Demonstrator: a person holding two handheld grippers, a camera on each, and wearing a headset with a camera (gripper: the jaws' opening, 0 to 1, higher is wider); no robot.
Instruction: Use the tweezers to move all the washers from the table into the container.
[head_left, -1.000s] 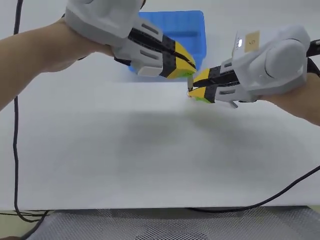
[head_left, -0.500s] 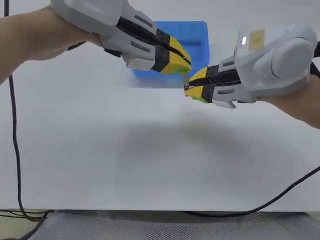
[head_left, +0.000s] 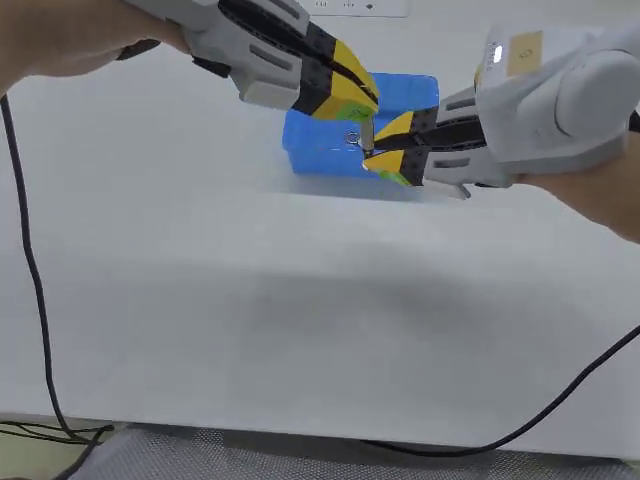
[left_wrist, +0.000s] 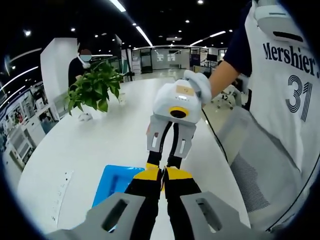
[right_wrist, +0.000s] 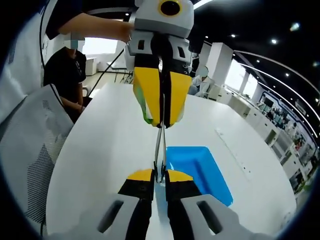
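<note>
My left gripper (head_left: 352, 100) comes in from the upper left, shut on the upper end of thin metal tweezers (head_left: 366, 135). From the right, my right gripper (head_left: 385, 152) is shut on the tweezers' lower part. Both tips meet over the front of the blue container (head_left: 320, 150). A small ring, seemingly a washer (head_left: 352, 138), shows by the tweezers' tip. In the right gripper view the tweezers (right_wrist: 161, 135) run from the left gripper (right_wrist: 161, 112) down between my right jaws (right_wrist: 159, 177), with the container (right_wrist: 197, 170) beyond. In the left gripper view my own tips (left_wrist: 162, 175) face the right gripper (left_wrist: 175, 115).
The white table (head_left: 300, 300) stretches wide in front of the container. A black cable (head_left: 30, 270) runs along the left side and another (head_left: 560, 400) trails from the right gripper over the front edge. People and a potted plant (left_wrist: 95, 87) stand in the background.
Both grippers, joined on the tweezers, have moved away from me, from the table in front of the container to above its front part. The head camera has tilted too.
</note>
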